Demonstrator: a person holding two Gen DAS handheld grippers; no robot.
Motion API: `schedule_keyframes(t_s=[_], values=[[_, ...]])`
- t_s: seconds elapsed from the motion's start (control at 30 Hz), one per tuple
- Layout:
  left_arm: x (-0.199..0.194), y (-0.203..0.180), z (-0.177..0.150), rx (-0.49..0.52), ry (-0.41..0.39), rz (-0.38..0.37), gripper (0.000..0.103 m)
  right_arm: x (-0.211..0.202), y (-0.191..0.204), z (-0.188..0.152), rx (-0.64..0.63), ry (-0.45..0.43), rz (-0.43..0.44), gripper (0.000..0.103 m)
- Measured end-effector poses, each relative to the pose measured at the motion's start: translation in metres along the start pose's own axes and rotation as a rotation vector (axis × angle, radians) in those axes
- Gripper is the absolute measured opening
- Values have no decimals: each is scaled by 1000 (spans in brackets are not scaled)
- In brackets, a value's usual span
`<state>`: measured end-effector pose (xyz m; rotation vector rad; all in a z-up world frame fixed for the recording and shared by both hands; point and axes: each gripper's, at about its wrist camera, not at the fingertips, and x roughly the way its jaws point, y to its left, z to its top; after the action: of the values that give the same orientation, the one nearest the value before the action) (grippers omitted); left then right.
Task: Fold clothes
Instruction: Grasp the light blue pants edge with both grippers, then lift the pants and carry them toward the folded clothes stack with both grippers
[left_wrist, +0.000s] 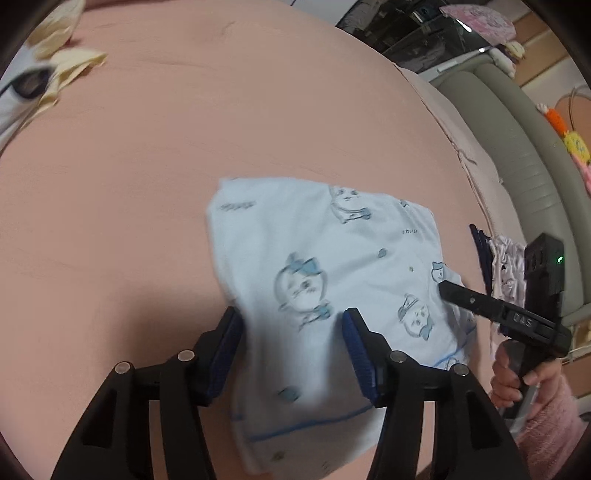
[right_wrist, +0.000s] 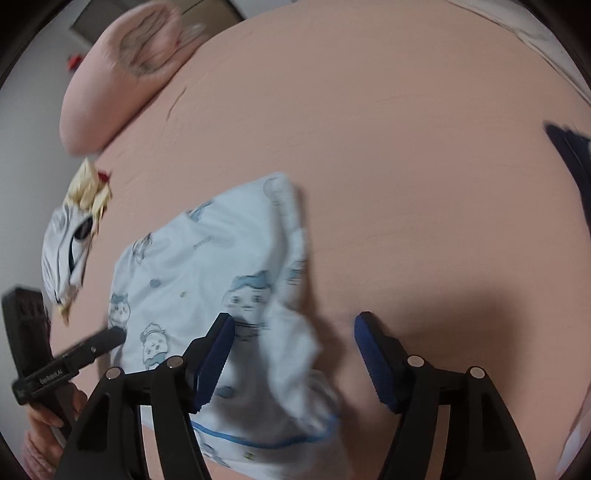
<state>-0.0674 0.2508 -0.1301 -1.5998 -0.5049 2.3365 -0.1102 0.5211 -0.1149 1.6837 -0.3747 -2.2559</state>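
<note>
A light blue garment (left_wrist: 314, 266) printed with cartoon cats lies partly folded on the pink bed sheet (left_wrist: 184, 129). My left gripper (left_wrist: 291, 325) is open, its blue pads on either side of the garment's near part. My right gripper (right_wrist: 293, 332) is open over the garment's (right_wrist: 207, 266) bunched right edge. In the left wrist view the right gripper (left_wrist: 447, 286) reaches in from the right, its tip at the garment's right side. In the right wrist view the left gripper (right_wrist: 114, 334) comes in from the left at the garment's left edge.
A cream and white clothes pile (left_wrist: 55, 66) lies at the far left, also in the right wrist view (right_wrist: 74, 229). A pink pillow (right_wrist: 122, 74) is at the back. Dark and patterned clothes (left_wrist: 498, 266) sit at the bed's right edge, by a grey-green padded frame (left_wrist: 517, 147).
</note>
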Motion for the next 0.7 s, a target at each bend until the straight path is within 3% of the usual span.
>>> schedule_keyframes(t_s=[0.1, 0.13, 0.17, 0.2, 0.27, 0.33, 0.7], values=[[6, -15, 1, 68, -22, 66, 48, 3, 16, 5, -71, 0, -31, 65], [5, -18, 1, 83, -26, 71, 22, 4, 21, 6, -95, 0, -42, 52], [2, -20, 1, 85, -28, 53, 10, 5, 26, 8, -119, 0, -52, 24], [-2, -23, 0, 89, -34, 46, 9, 4, 29, 8, -115, 5, -28, 13], [-17, -33, -2, 127, -65, 52, 9, -9, 28, 3, -60, 19, 86, 12], [-36, -45, -6, 167, -101, 39, 8, -35, 22, -12, -72, -4, 136, 12], [-98, -78, -15, 212, -154, -38, 8, -51, 94, 17, -18, -126, 181, 12]])
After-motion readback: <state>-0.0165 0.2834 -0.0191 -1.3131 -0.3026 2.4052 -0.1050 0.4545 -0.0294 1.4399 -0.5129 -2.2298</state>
